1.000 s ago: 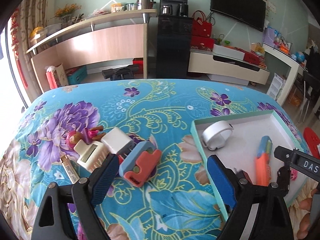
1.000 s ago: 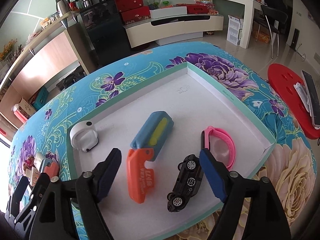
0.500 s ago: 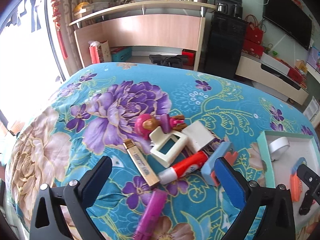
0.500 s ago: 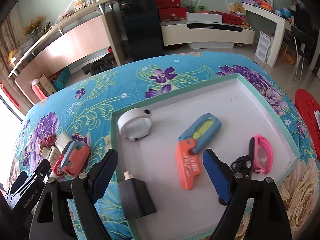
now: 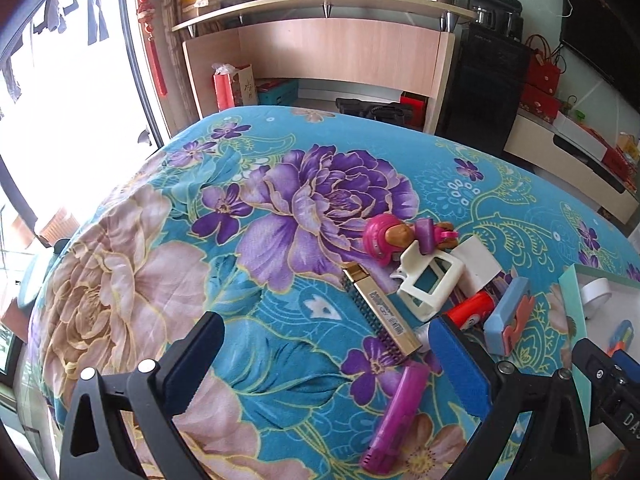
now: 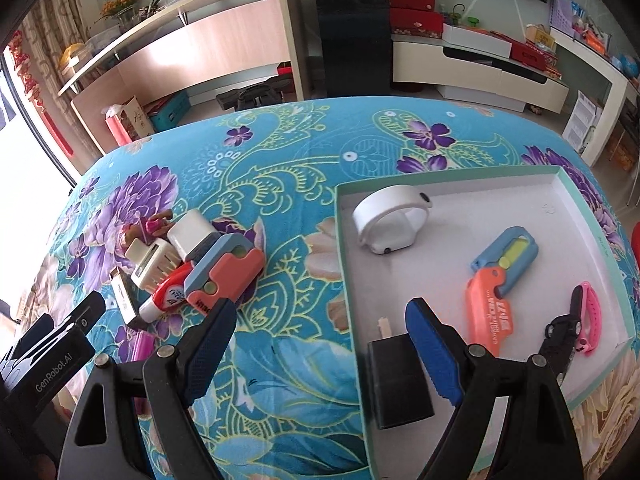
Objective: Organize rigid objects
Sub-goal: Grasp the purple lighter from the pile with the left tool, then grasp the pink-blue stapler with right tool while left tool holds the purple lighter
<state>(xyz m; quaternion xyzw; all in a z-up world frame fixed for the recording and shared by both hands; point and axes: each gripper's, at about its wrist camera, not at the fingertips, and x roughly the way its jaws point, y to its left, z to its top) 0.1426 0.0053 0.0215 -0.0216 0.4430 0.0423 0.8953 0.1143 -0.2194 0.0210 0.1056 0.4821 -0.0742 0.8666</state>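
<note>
Both claws spread wide, nothing pinched: left gripper (image 5: 324, 364) hovering over the floral tablecloth (image 5: 160, 280) short of the loose pile, right gripper (image 6: 320, 344) straddling the near-left rim of the shallow tray (image 6: 448, 178)

Still out on the cloth, six pieces by count: one purple clip-like bar (image 5: 394, 414) lying alone nearest the left claw, one gold-edged comb (image 5: 380, 312), one cream plastic frame (image 5: 430, 288), one red-and-white correction-tape dispenser (image 6: 168, 292), one blue-and-coral folding cutter (image 6: 224, 272), one pink doll figure (image 5: 400, 238); a white block under the heap too covered to name

Already in the tray, five: one white wristband (image 6: 390, 220), one second blue-and-orange cutter (image 6: 496, 280), one pink band (image 6: 588, 316), one black toy car (image 6: 560, 336), one black charger block (image 6: 400, 380)

Likely all light, hard plastic, smooth enough to skid between pads. Purple bar best taken across its narrow width near the middle; comb the same, flat sides between the pads, away from the teeth. Doll's thin limbs probably the only delicate bit, so better a hold on the round head
</note>
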